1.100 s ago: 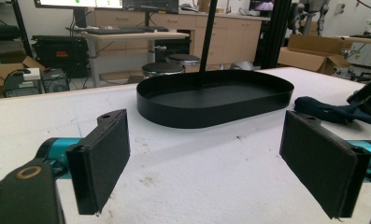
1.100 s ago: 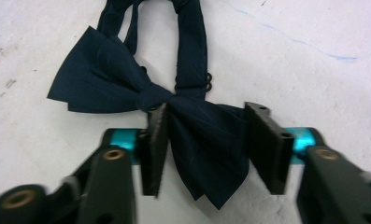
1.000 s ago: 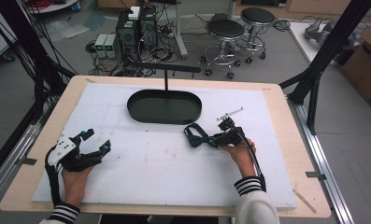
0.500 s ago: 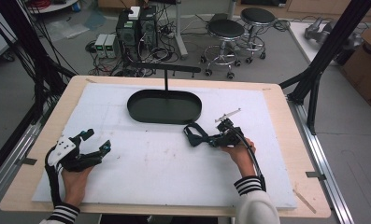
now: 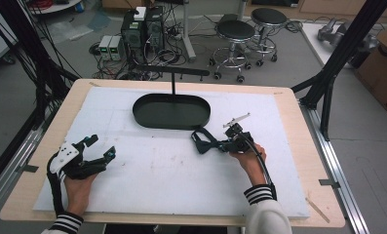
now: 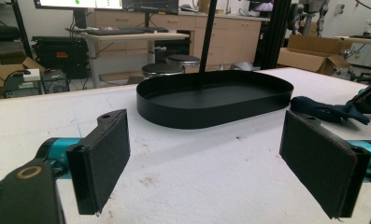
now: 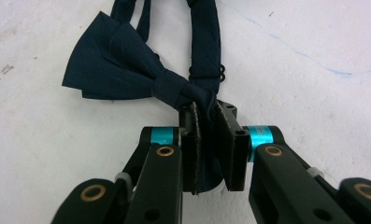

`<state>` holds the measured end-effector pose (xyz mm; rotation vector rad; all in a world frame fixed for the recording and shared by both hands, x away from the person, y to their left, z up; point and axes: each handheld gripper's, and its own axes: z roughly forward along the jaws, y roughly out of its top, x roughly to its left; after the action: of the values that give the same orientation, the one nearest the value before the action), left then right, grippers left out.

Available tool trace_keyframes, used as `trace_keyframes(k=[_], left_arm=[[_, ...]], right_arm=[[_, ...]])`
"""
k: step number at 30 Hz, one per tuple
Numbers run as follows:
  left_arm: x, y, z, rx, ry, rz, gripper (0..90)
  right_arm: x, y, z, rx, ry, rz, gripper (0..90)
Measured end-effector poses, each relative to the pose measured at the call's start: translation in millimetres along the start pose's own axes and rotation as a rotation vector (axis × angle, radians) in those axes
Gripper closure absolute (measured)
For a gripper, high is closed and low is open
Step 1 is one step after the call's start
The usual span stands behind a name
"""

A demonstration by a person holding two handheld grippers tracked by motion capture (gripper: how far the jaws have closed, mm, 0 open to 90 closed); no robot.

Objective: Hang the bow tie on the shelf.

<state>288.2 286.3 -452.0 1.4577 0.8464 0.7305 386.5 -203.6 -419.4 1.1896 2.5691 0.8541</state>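
At about 8 o'clock on the white foam-covered surface, the left gripper rests in the person's left hand with its fingers spread wide and nothing between them. In the left gripper view they frame the black oval metal tray, which sits at 12 o'clock on the surface with a thin black post rising from its far edge. At about 3 o'clock, just below the tray's right end, the right gripper has its fingers closed on one wing of the dark navy fabric bow tie. The tie lies on the surface, its strap trailing away from the gripper.
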Motion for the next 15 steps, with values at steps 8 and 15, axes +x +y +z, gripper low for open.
trace_keyframes(k=[8,15], left_arm=[[0.0,0.0,0.0,0.000,0.000,-0.001,16.6],[-0.2,0.0,0.1,-0.001,0.000,-0.001,16.6]], right_arm=[[2.6,3.1,-6.6,-0.059,0.018,-0.027,80.5],[5.6,6.6,-13.5,-0.152,0.022,-0.050,80.3]])
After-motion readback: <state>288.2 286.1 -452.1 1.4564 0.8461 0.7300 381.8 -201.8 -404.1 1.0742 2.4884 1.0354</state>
